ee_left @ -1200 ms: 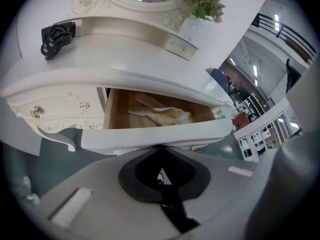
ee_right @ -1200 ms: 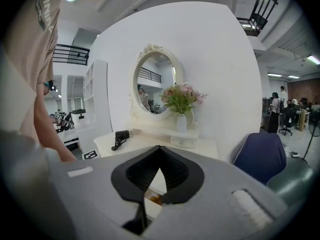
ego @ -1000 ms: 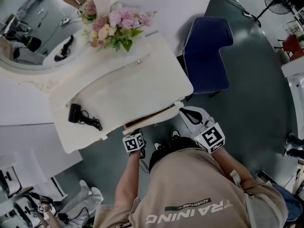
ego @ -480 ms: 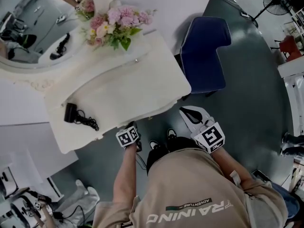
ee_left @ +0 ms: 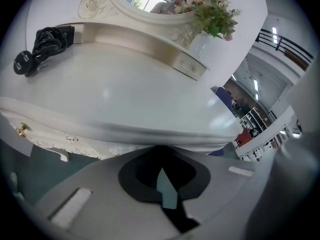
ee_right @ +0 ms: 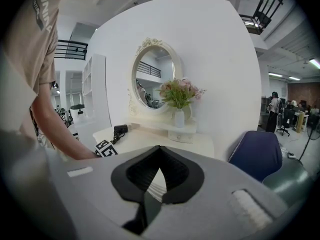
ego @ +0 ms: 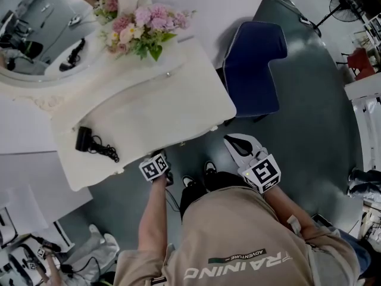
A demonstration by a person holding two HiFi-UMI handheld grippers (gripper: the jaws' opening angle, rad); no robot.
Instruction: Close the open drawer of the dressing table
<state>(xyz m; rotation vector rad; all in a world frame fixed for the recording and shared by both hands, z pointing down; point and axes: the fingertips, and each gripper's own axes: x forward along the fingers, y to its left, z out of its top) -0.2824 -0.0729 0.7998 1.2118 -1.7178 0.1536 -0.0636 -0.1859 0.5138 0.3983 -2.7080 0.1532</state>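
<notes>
At the near edge of the white counter [ego: 149,100]: left claw [ego: 162,158], clenched on nothing, tips at the carved front just under the top; actual contact not clear. Seen along its 2 jaws in the left gripper view: pressed together, only a thin slit between, the top's rim filling the frame right ahead. Drawer [ego: 178,143] shut, front flush with the apron beneath the top. Right of that, over the dark floor [ego: 309,130] and clear of the counter: right claw [ego: 237,145], also clenched, nothing between its jaws. On the counter top, toward the left: black appliance [ego: 83,140] with a coiled cord. Farther back: pink and white flowers [ego: 143,28] in a white vase, beside the oval mirror [ego: 36,34]. Right of the counter: blue chair [ego: 253,64], standing apart. Near the claws: 2 shoes [ego: 196,176] on the floor.
</notes>
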